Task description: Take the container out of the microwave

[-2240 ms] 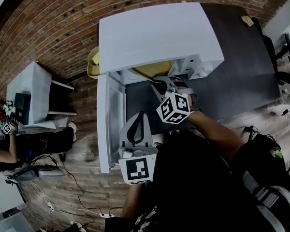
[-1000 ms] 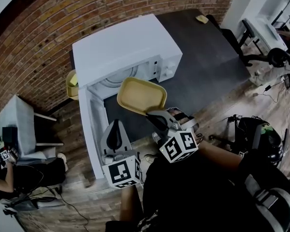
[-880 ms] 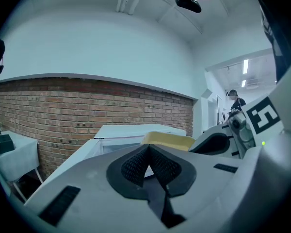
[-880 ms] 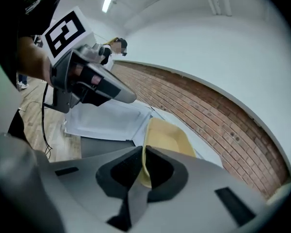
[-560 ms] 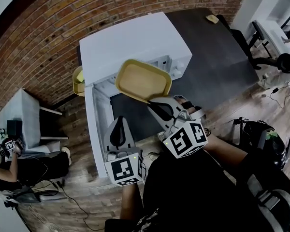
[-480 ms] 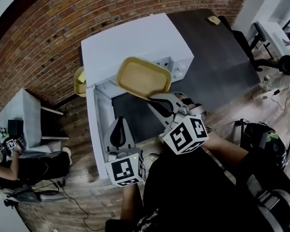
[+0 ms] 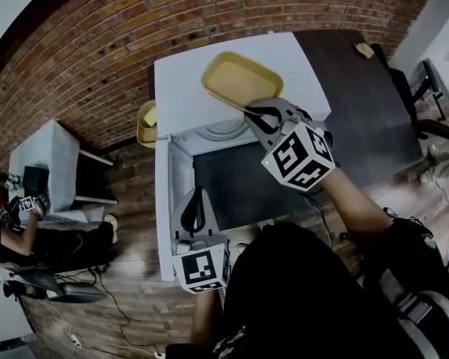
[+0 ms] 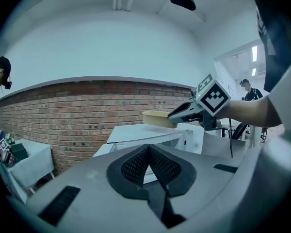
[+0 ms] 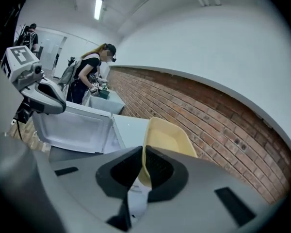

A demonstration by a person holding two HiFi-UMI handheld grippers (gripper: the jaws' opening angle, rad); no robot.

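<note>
A brick wall (image 7: 97, 43) runs behind the dark counter (image 7: 359, 118). A white microwave (image 7: 187, 88) takes up the counter's left end, its back towards the wall. The microwave door (image 7: 162, 200) stands swung open on its left hinge and reaches out along the counter's left edge towards the near side. The cavity shows behind it with nothing yellow inside.

The yellow container (image 7: 239, 81), a shallow rounded tray, is out of the microwave. It is held in the air over the middle of the microwave's flat top, and from the left gripper view (image 8: 155, 118) it sits roughly level, just above that top. Whether its base touches the top cannot be told.

The right tongs (image 7: 258, 113) are clamped on the container's near rim. The right gripper view (image 9: 141, 152) shows one jaw inside the wall and one outside, with the pads pressing on it. The left tongs (image 7: 197, 200) hang low at the counter's near left corner, beside the open door. Their jaws are closed together with nothing between them, as the left gripper view (image 8: 149, 147) shows.

A yellow object (image 7: 147, 114) stands off the counter by the microwave's rear left corner. A small yellow piece (image 7: 364, 49) lies at the counter's far right corner.
</note>
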